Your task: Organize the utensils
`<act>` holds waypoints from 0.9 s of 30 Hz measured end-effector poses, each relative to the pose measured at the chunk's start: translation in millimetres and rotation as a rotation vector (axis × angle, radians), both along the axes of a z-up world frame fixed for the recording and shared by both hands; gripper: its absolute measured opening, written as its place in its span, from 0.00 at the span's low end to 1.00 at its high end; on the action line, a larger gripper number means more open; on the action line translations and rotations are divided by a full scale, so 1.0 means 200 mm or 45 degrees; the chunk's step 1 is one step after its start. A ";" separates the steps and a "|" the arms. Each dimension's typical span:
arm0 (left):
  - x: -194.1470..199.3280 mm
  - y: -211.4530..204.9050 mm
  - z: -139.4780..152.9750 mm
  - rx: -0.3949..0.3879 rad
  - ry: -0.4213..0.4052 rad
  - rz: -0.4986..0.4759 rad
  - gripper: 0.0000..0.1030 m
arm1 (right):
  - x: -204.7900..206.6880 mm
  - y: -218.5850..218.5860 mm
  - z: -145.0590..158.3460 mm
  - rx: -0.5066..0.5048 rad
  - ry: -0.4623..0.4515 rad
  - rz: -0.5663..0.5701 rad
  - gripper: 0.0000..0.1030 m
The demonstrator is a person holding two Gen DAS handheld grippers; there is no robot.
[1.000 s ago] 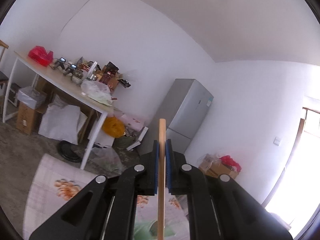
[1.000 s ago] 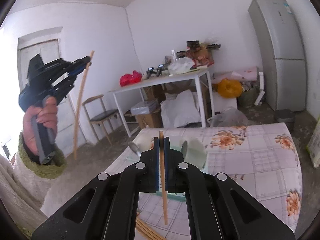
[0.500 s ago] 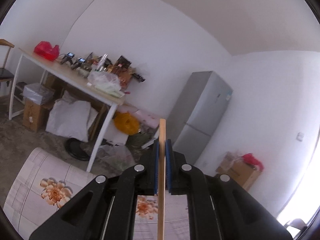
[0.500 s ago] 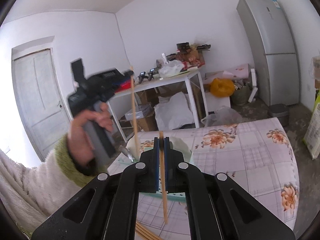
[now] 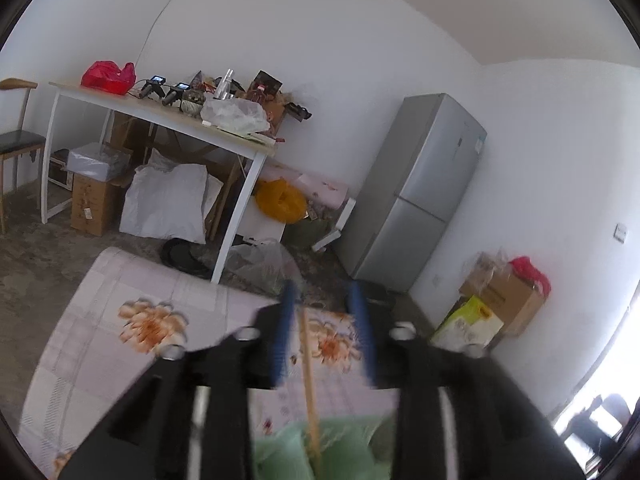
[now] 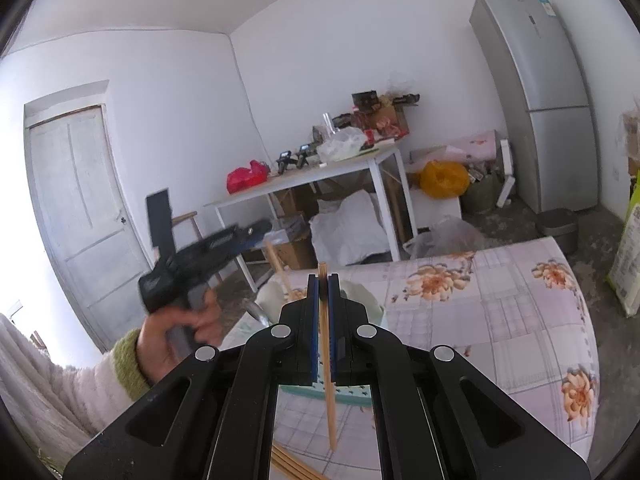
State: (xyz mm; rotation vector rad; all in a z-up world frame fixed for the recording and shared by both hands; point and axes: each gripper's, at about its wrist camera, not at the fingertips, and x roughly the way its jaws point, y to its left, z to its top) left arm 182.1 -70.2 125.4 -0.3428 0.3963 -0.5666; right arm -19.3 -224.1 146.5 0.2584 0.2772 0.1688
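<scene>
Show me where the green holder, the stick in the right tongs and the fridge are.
green holder (image 5: 352, 452): left wrist view, on its pale green body near the bottom edge.
stick in the right tongs (image 6: 329, 392): right wrist view, on the shaft below the blue pads.
fridge (image 6: 540, 92): right wrist view, on its upper door.

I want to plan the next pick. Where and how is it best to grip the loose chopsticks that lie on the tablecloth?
Probably take one of the loose chopsticks on its shaft, from above, jaws across its width. They lie flat and close together on the tablecloth, so a side approach finds no room. Their ends are out of view.
</scene>
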 end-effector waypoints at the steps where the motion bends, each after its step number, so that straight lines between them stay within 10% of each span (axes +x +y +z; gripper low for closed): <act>1: -0.04 0.03 0.00 0.012 -0.002 0.000 0.43 | 0.00 0.00 0.02 0.002 -0.010 0.007 0.02; 16: -0.47 0.31 -0.08 0.289 -0.040 -0.057 0.89 | 0.13 0.06 0.34 -0.015 -0.206 0.162 0.02; 27: -0.52 0.45 -0.35 0.430 0.135 0.021 0.95 | 0.46 0.08 0.32 -0.060 -0.170 0.132 0.02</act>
